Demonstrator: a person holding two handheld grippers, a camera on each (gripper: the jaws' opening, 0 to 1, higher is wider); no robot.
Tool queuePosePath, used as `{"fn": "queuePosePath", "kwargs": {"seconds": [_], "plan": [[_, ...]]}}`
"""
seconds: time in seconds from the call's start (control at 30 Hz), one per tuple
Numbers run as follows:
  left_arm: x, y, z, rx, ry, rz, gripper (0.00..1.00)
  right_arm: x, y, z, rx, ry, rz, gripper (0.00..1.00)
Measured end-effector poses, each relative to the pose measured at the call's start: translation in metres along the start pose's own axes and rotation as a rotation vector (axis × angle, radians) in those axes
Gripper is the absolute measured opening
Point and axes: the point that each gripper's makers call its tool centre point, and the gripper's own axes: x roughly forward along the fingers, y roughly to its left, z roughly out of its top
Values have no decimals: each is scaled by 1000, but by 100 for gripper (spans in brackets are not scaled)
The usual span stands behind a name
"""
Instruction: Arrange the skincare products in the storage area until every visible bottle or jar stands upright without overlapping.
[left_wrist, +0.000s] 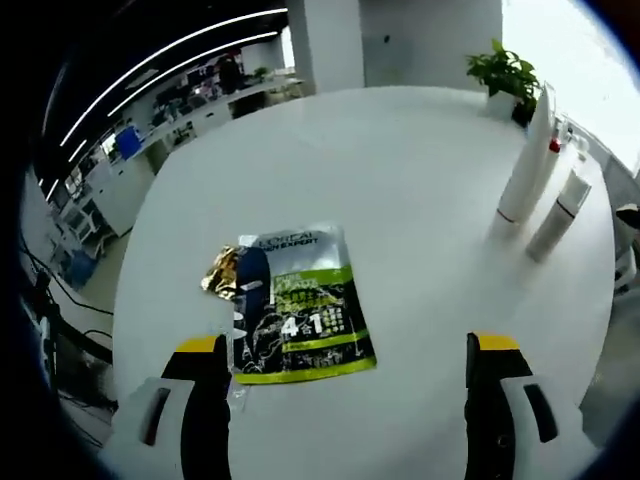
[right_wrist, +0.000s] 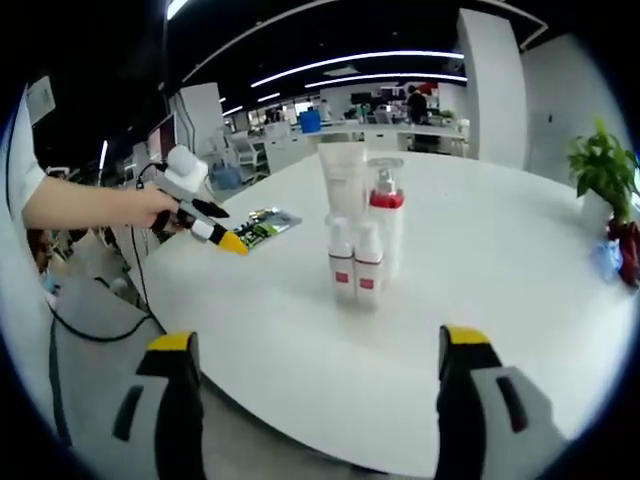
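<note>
Sachet (left_wrist: 298, 305) flat on the table (left_wrist: 420, 200), bottles (right_wrist: 362, 235) upright — clustered mid-table, potted plant (right_wrist: 603, 170) behind at the edge

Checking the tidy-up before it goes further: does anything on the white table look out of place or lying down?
Yes. A flat black, white and green printed sachet lies on the round white table, partly over a crumpled gold foil packet, apart from the upright white bottles. Nothing looks spilled.
</note>
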Motion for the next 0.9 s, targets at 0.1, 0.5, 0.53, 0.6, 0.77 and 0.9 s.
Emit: {"fn": "queuePosePath", "kwargs": {"seconds": [0.1,0.5,0.53,0.6,0.77,0.9], "plan": [[8,6,3,-2,10,13,97,0,0,-1,2,3,-2,100],[45,36,10,-43,81,40,97,0,-2,-2,26,8,-11,100],[48,38,9,-48,88,39,97,0,-3,-2,29,9,-12,100],[52,38,8,-58,109,29,97,0,-3,-2,32,10,-13,100],[62,39,5,-67,136,21,97,0,-4,-2,47,7,-13,100],[68,39,2,-82,155,13,97,0,-5,-2,52,9,-17,100]]}}
